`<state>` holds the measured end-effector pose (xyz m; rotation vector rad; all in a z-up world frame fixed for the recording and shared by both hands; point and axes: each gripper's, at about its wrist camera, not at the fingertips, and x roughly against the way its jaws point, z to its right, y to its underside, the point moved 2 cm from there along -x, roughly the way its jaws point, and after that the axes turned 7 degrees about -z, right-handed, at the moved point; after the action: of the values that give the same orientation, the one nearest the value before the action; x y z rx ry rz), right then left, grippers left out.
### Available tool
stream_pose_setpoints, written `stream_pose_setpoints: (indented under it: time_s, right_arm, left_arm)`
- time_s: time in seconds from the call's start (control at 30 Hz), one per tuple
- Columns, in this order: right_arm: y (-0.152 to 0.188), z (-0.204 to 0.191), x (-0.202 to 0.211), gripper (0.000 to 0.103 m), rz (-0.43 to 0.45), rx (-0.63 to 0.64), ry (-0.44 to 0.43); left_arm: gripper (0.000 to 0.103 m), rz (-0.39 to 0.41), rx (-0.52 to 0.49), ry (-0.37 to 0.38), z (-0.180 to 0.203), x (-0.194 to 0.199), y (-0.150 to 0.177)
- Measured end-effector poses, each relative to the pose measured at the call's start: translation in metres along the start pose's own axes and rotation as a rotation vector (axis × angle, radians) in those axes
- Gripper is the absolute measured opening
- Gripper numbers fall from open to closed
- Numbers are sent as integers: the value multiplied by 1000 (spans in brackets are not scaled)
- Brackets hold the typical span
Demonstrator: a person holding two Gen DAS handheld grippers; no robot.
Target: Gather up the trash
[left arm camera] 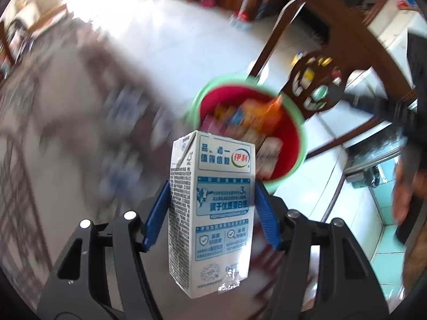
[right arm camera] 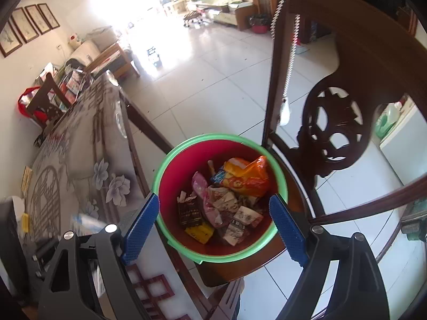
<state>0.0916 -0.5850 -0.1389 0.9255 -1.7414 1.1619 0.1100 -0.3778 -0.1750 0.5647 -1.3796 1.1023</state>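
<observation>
My left gripper (left arm camera: pixel 212 192) is shut on a white and blue milk carton (left arm camera: pixel 210 213), held upright in the air; the view behind it is blurred. Beyond the carton is the red bin with a green rim (left arm camera: pixel 293 144), holding wrappers. In the right wrist view the same bin (right arm camera: pixel 170 160) stands on a wooden chair seat (right arm camera: pixel 267 261), filled with an orange snack bag (right arm camera: pixel 248 176), a pink wrapper and several small packets. My right gripper (right arm camera: pixel 214 200) is open and empty, just above the bin's near rim.
A carved dark wooden chair back (right arm camera: pixel 331 133) rises right of the bin. A table with a grey floral cloth (right arm camera: pixel 88 146) lies to the left, its edge close to the bin. White tiled floor (right arm camera: pixel 208 74) stretches beyond. A person's hand (left arm camera: pixel 405 186) shows at right.
</observation>
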Motion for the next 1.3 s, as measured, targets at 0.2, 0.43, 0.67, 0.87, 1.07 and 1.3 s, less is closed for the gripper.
stream_pose_setpoints:
  time_s: [0.2, 0.43, 0.67, 0.87, 1.07, 1.3]
  right_arm:
    - [15, 9, 26, 82, 45, -36, 65]
    - [40, -12, 45, 82, 72, -27, 98]
    - [63, -66, 60, 91, 114, 20, 81]
    - [85, -124, 74, 96, 153, 71, 54]
    - [102, -179, 82, 96, 176, 131, 30]
    - [121, -230, 89, 96, 194, 208, 4]
  left_arm:
    - [81, 155, -104, 5, 44, 20, -58]
    - [89, 247, -54, 1, 32, 63, -38]
    - [94, 329, 26, -38, -12, 111, 0]
    - [98, 385, 84, -82, -61, 159, 43]
    - [98, 427, 149, -106, -104, 193, 81]
    - [98, 489, 219, -127, -144, 222, 121]
